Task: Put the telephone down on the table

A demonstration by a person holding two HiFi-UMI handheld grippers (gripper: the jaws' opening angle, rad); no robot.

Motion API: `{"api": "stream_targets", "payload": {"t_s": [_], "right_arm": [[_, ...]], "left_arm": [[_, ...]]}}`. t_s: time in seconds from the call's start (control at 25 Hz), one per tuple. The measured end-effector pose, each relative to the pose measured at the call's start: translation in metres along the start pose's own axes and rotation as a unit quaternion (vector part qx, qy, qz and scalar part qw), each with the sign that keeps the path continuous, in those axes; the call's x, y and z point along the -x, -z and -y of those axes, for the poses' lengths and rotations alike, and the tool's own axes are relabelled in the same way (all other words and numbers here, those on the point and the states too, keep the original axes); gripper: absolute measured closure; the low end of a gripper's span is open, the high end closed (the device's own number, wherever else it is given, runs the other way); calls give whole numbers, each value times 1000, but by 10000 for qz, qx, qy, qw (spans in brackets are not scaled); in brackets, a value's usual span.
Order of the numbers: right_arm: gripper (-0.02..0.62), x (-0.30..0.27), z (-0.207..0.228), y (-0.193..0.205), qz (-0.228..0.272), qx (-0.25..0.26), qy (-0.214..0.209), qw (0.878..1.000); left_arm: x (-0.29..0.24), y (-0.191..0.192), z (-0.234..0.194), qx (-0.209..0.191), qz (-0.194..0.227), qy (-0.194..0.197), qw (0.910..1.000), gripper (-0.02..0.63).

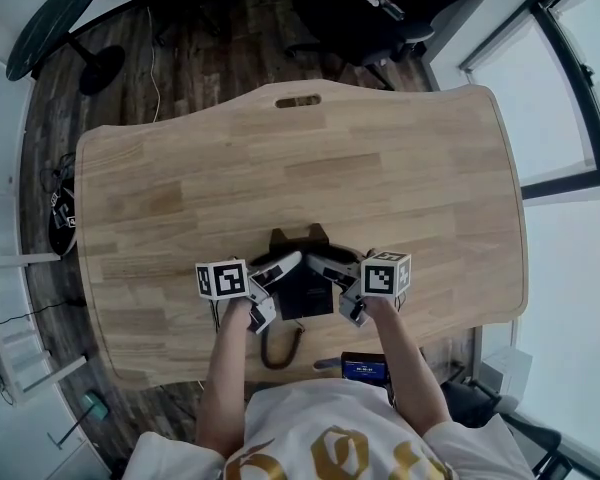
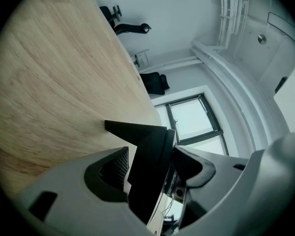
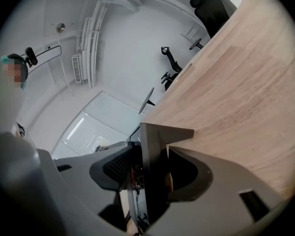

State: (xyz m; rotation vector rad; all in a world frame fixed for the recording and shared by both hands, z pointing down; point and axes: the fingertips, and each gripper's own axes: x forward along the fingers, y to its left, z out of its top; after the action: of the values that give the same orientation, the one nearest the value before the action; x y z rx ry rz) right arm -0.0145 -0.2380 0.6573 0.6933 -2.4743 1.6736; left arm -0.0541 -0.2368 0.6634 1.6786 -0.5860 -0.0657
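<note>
The black telephone (image 1: 302,283) sits low over the wooden table (image 1: 280,168) near its front edge, and whether it rests on the wood I cannot tell. Its coiled cord (image 1: 278,346) trails toward me. My left gripper (image 1: 277,288) is at the telephone's left side. In the left gripper view the telephone (image 2: 150,171) stands edge-on between the jaws, with a thin gap at the ribbed pad (image 2: 115,168), so that gripper is open. My right gripper (image 1: 337,288) holds the right side. In the right gripper view its jaws are closed against the telephone (image 3: 152,176).
A small device with a blue screen (image 1: 364,369) lies at the table's front edge by my right arm. The table has a cable slot (image 1: 298,100) at its far edge. Black office chairs (image 1: 380,13) stand beyond it, a round black side table (image 1: 55,20) at far left.
</note>
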Motion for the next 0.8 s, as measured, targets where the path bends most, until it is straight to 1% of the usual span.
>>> {"api": "stream_targets", "payload": {"t_s": [0.16,0.32,0.4,0.48,0.64,0.8], "right_arm": [[388,1,-1,-1,65,118,125,9998],[386,2,0,0,129,165,254,9995],[383,2,1,0,133,177,304,9993],[380,4,1,0,139,193,349,9991],[367,8,-2,0,164,214,376,9989],[367,13,-4,-3,263,208,401,9986]], "left_arm": [[2,-2,0,-178,-21,-232,9996,342],[5,-5,-3,-353,75,-557,9978,308],[6,-8,0,-336,190,-548,9977,301],[5,-9,3,-370,220,-532,9977,293],[8,-7,3,-472,211,-670,9964,290],[14,-10,1,-586,317,-774,9948,287]]}}
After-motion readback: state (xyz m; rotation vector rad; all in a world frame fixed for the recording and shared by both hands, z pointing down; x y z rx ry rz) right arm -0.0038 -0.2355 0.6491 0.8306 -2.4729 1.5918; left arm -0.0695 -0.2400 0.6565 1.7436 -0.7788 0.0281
